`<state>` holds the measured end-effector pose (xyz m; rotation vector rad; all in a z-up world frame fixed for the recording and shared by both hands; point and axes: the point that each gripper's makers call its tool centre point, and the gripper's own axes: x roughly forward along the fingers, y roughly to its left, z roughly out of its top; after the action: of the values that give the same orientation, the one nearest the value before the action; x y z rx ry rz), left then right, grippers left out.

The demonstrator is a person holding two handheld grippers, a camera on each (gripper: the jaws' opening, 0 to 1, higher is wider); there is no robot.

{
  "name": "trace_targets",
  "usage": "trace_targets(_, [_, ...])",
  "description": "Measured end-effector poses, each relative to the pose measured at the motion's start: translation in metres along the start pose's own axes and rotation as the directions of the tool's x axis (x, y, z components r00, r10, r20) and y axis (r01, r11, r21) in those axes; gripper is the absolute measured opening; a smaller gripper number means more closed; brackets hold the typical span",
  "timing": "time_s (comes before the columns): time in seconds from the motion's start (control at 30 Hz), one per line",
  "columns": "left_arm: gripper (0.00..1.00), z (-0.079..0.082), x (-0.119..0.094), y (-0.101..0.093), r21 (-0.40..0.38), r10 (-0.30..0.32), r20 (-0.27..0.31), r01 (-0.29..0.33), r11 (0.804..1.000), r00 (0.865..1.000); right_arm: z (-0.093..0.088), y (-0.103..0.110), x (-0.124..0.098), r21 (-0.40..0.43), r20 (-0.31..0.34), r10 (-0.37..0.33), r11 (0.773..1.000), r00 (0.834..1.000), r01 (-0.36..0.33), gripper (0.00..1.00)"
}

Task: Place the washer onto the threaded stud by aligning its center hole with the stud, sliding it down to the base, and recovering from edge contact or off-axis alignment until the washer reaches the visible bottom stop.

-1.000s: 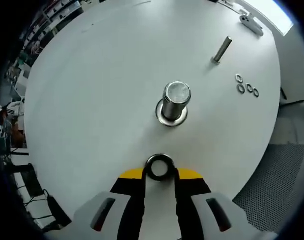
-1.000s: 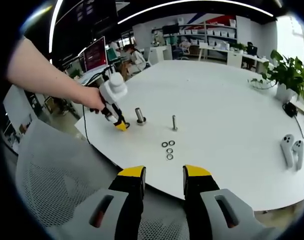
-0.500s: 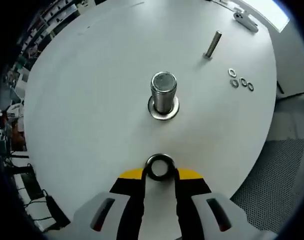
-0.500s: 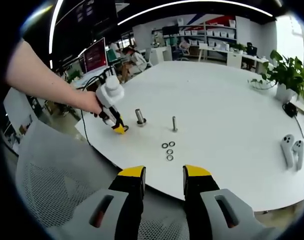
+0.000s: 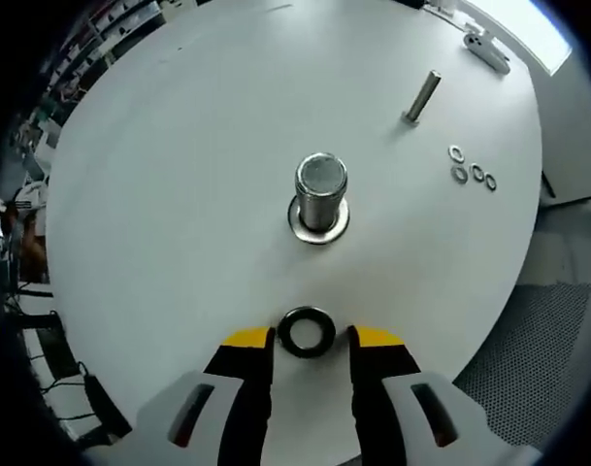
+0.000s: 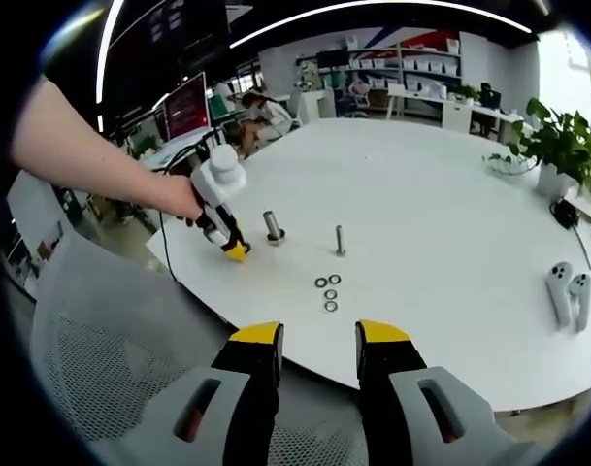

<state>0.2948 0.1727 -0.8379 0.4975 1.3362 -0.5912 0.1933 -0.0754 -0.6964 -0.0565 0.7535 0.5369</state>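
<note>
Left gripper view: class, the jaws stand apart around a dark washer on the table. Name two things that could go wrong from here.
1. The washer lies loose between the open left gripper jaws, well short of the thick stud; a careless closing might push it away instead of gripping it.
2. The stud already carries a ring at its base, so the washer may stop on that, not the table.

Dark washer loose between parted tool jaws, near stud.
</note>
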Motion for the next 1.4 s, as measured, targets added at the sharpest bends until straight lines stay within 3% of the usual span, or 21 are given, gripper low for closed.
trace_targets(0.2, [0.27, 0.000, 0.000, -0.001, 0.023, -0.002, -0.004, 0.002, 1.000, 1.000, 0.001, -0.001, 0.000, 0.003, 0.004, -0.005, 1.000, 1.000, 0.005, 0.32])
trace_targets(0.27, [0.21, -0.001, 0.000, 0.000, 0.087, -0.005, -0.018, 0.006, 0.996, 1.000, 0.000, -0.001, 0.000, 0.005, 0.003, -0.007, 1.000, 1.000, 0.007, 0.32])
trace_targets(0.33, [0.20, 0.001, 0.001, 0.002, 0.046, -0.009, -0.014, 0.010, 0.999, 1.000, 0.000, -0.001, -0.001, 0.005, 0.003, -0.008, 1.000, 1.000, 0.008, 0.32])
trace_targets(0.53, [0.19, 0.000, 0.002, -0.002, 0.052, 0.017, -0.031, -0.016, 0.998, 0.999, -0.001, -0.001, 0.000, 0.000, -0.004, -0.005, 1.000, 1.000, 0.005, 0.32])
trace_targets(0.67, [0.19, -0.001, 0.000, 0.001, 0.029, 0.014, 0.010, -0.014, 0.999, 1.000, -0.001, -0.001, 0.000, 0.003, -0.003, -0.007, 1.000, 1.000, 0.007, 0.32])
trace_targets(0.97, [0.19, 0.000, 0.000, -0.006, 0.061, -0.002, 0.004, 0.002, 0.998, 1.000, 0.000, -0.001, 0.000, 0.003, -0.003, -0.008, 1.000, 1.000, 0.008, 0.32])
trace_targets(1.4, [0.18, 0.025, -0.024, -0.003, 0.125, -0.009, 0.063, 0.001, 0.992, 0.998, -0.001, -0.001, 0.000, 0.002, -0.009, -0.006, 1.000, 1.000, 0.007, 0.32])
